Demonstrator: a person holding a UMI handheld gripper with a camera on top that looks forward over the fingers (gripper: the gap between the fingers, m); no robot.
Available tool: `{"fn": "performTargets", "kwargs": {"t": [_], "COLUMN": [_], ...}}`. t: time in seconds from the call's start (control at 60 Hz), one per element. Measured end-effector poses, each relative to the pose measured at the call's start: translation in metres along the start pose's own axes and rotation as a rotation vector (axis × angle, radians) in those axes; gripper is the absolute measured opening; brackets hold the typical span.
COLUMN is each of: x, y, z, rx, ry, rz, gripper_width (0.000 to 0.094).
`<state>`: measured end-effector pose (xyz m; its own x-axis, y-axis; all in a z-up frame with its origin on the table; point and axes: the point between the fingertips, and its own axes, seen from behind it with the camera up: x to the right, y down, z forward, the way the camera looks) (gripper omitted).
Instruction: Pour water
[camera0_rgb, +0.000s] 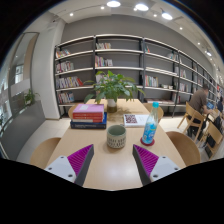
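A clear water bottle (151, 125) with a blue cap and blue label stands on the wooden table (100, 160), beyond my right finger. A patterned grey-green cup (117, 136) stands upright on the table just ahead of the fingers, slightly left of the bottle. My gripper (113, 160) is open, its purple pads wide apart with only bare tabletop between them. Nothing is held.
A stack of books (89, 114) lies at the far left of the table, an open magazine (134, 119) and a potted plant (113, 88) behind the cup. Chairs (186, 147) flank the table. Bookshelves (120, 65) line the back wall. A person (199, 100) sits at far right.
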<state>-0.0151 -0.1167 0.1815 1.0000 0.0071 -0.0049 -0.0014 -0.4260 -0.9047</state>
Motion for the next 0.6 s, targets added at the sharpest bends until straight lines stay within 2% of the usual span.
{"fn": "performTargets", "kwargs": {"t": [0.283, 0.6], "x": [-0.031, -0.04], "y": [-0.052, -0.064], "z": [-0.047, -0.071], "rx": [0.067, 0.071], "ry": [0.018, 0.028], "rz": [-0.015, -0.021], "gripper_width": [0.0794, 0.0795]}}
